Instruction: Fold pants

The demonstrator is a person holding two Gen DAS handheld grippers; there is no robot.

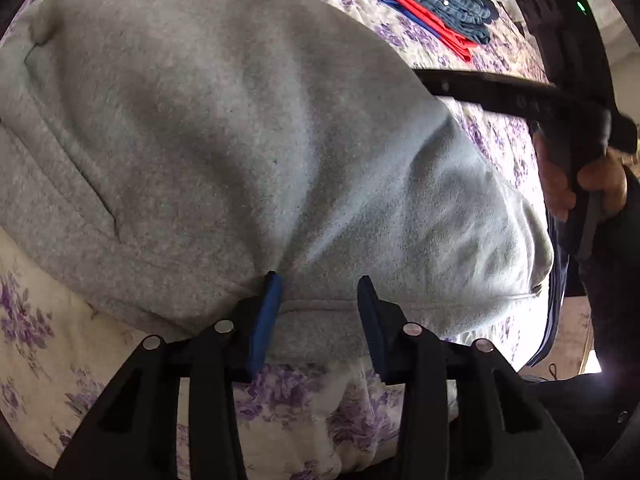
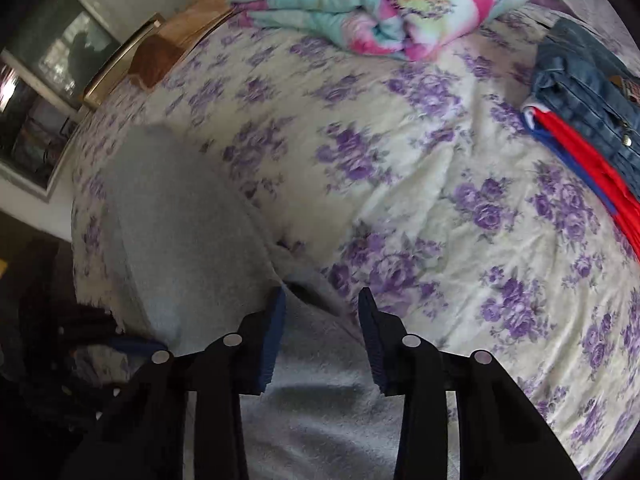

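Grey sweatpants (image 1: 224, 128) lie spread on a bed with a purple-flowered cover (image 1: 36, 320). My left gripper (image 1: 318, 284) is open, its blue-padded fingers (image 1: 268, 316) standing over the near hem of the pants, with cloth between and under them. In the right wrist view the same grey pants (image 2: 188, 248) lie at the lower left. My right gripper (image 2: 322, 300) is open above the pants' edge, where they meet the cover. The right gripper's body and the hand holding it (image 1: 576, 120) show at the right of the left wrist view.
Folded blue jeans (image 2: 592, 88) on a red and blue garment (image 2: 588, 160) lie at the far right of the bed. A rolled tie-dye blanket (image 2: 384, 4) sits at the head of the bed. A wooden bed frame (image 2: 160, 52) and a window are at the left.
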